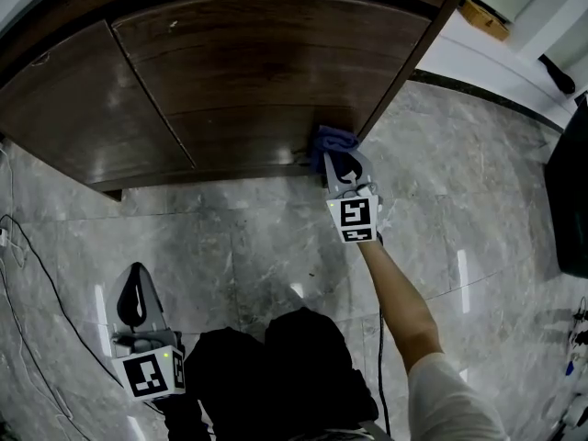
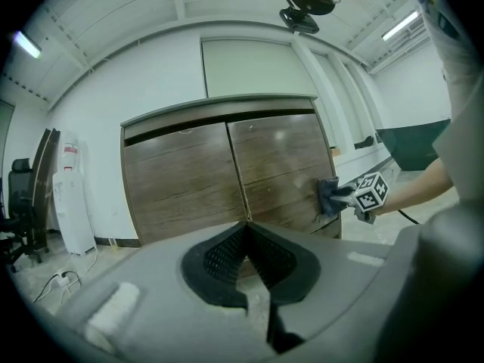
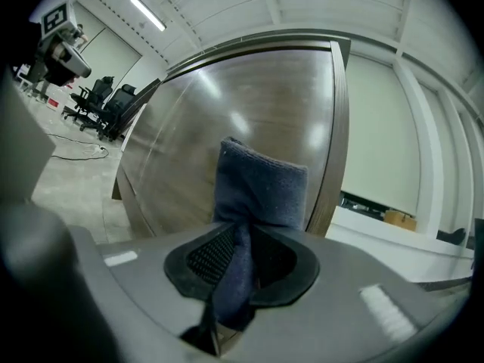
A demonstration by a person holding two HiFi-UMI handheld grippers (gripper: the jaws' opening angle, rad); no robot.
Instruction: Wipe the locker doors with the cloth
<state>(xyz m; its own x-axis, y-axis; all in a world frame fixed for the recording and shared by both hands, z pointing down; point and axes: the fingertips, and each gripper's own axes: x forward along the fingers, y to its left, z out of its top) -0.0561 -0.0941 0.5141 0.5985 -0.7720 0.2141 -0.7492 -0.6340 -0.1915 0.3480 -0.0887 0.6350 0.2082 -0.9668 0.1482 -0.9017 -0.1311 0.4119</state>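
Note:
The locker has two dark wood doors, the left door (image 1: 83, 108) (image 2: 181, 180) and the right door (image 1: 266, 62) (image 2: 276, 157) (image 3: 227, 97). My right gripper (image 1: 336, 160) (image 3: 242, 237) is shut on a blue cloth (image 1: 333, 141) (image 3: 261, 184) (image 2: 327, 195). The cloth is pressed against the right door's lower right corner, beside the locker's side edge. My left gripper (image 1: 137, 278) (image 2: 246, 225) hangs low at the left, well away from the doors, shut with nothing in it.
Grey marble floor (image 1: 239, 246) lies in front of the locker. Cables (image 1: 18, 274) trail along the left. A white water dispenser (image 2: 72, 195) and office chairs (image 2: 19, 203) stand left of the locker. A dark object (image 1: 570, 200) is at the right edge.

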